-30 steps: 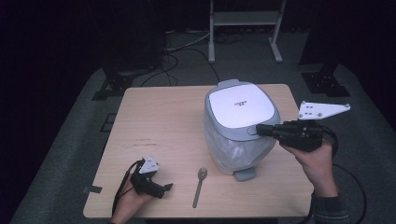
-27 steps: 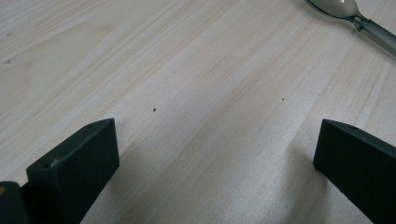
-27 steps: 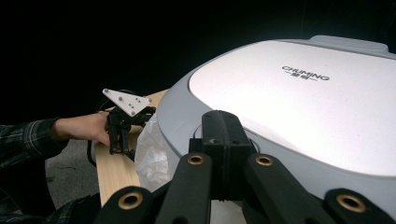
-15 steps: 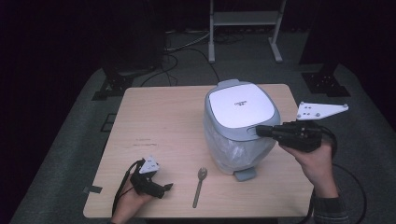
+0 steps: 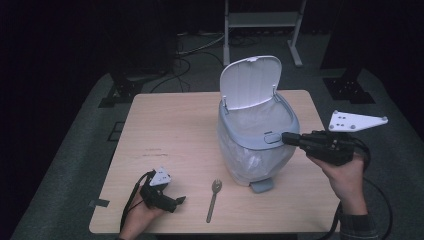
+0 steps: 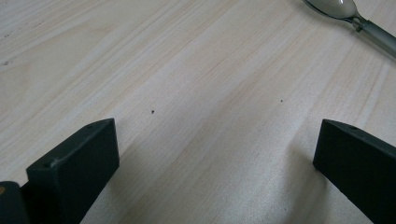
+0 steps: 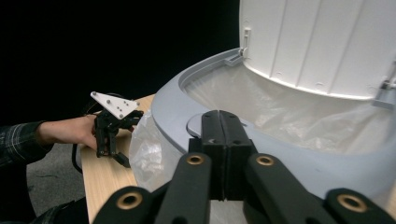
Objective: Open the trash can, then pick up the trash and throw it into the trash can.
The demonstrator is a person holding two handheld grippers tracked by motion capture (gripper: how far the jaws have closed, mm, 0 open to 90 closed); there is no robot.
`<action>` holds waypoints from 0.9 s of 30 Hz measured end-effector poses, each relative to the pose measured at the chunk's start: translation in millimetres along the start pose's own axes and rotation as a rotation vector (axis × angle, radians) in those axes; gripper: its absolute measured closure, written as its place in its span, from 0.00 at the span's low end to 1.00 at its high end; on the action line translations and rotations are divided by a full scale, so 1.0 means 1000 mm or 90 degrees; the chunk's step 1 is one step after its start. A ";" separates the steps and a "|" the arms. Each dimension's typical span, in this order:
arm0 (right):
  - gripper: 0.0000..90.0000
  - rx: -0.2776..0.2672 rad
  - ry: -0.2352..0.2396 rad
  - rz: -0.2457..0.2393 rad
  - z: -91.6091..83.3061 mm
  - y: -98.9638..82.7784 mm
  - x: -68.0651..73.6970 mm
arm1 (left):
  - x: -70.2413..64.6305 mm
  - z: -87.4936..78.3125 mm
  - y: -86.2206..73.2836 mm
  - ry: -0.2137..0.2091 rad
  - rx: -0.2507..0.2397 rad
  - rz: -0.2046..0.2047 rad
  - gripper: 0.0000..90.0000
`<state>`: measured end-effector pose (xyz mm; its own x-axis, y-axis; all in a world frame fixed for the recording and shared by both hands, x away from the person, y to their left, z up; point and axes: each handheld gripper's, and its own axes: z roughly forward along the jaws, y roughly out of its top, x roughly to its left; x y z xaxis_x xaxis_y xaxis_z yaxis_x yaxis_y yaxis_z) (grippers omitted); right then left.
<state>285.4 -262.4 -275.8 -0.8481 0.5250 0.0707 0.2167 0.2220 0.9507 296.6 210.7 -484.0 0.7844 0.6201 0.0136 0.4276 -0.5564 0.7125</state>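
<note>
Both hands hover level: right claw (image 5: 286, 138) closed against the bin's button (image 5: 272, 137), left claw (image 5: 179, 201) agape.

Lighting: overhead, table (image 5: 170, 130) evenly lit, surroundings near black. Soft shadows. Bin lid (image 7: 322, 42) glares white. Focus sharp.

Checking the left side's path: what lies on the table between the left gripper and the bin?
A spoon lies on bare wood between the left gripper and the bin, seen in the high view; the left gripper view shows its bowl ahead.
</note>
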 end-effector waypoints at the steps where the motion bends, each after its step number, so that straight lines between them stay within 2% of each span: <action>1: 0.94 -0.001 -0.005 0.000 -0.003 -0.001 0.000 | 0.000 0.000 0.000 0.000 0.000 0.000 0.00; 4: 0.87 -0.007 -0.021 -0.002 -0.011 -0.004 0.000 | 0.000 0.000 0.000 0.000 0.000 0.000 0.00; 5: 0.82 -0.006 -0.029 -0.002 -0.016 -0.007 0.000 | 0.000 0.000 0.000 0.000 0.000 0.000 0.00; 8: 0.79 -0.004 -0.036 -0.005 -0.019 -0.011 -0.001 | 0.000 0.000 0.000 0.000 0.000 0.000 0.00; 15: 0.53 0.004 -0.071 0.009 -0.031 -0.029 -0.005 | 0.000 0.000 0.000 0.000 0.000 0.000 0.00; 16: 0.47 0.011 -0.088 0.007 -0.034 -0.036 -0.005 | 0.000 0.000 0.000 0.000 0.000 0.000 0.00; 19: 0.43 0.013 -0.099 0.006 -0.036 -0.041 -0.006 | 0.000 0.000 0.000 0.000 0.000 0.000 0.00; 27: 0.28 0.036 -0.137 0.030 -0.039 -0.065 -0.010 | 0.000 0.001 0.001 0.000 0.001 0.000 0.00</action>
<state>260.6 -313.8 -326.9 -0.7146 0.6982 0.0433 0.2861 0.2352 0.9289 297.3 209.9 -483.9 0.7842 0.6203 0.0134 0.4283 -0.5569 0.7117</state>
